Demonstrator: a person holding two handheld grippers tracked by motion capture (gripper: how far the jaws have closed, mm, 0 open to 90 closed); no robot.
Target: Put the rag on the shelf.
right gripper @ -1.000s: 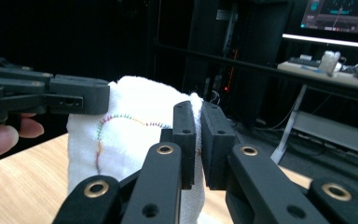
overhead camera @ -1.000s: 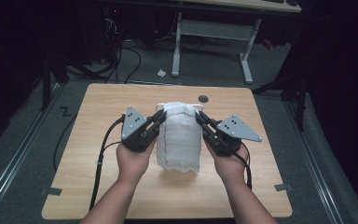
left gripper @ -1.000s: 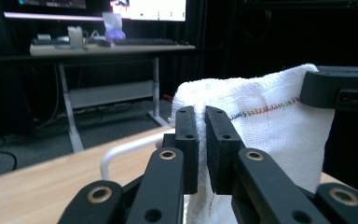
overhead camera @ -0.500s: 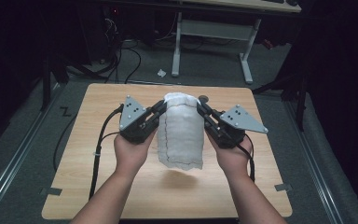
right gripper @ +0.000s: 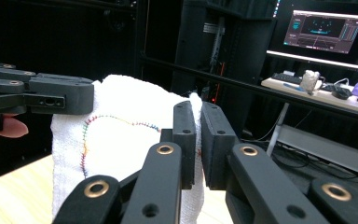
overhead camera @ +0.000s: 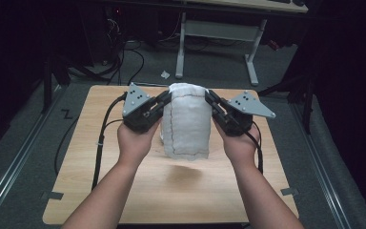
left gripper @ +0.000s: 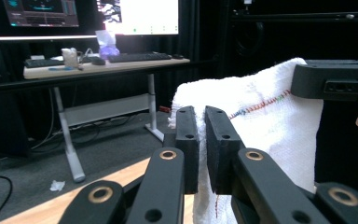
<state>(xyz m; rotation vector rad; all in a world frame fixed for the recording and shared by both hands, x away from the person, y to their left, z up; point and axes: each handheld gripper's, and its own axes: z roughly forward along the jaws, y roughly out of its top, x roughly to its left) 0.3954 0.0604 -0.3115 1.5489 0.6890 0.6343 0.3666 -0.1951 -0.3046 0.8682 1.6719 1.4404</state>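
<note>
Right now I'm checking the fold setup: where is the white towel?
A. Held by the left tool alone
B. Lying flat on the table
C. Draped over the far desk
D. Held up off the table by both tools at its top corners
D: the towel hangs between the left tool and right tool, its shadow on the table below.

The high view looked down and forward over the table (overhead camera: 124, 200). Both gripper views looked close along their own jaws, sharing the towel (overhead camera: 187, 119).

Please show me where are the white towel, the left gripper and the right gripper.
white towel (overhead camera: 187, 121), high view, middle of the hanging cloth.
left gripper (overhead camera: 165, 98), high view, its jaw tips at the towel's corner.
right gripper (overhead camera: 209, 97), high view, its jaw tips at the other corner.
</note>
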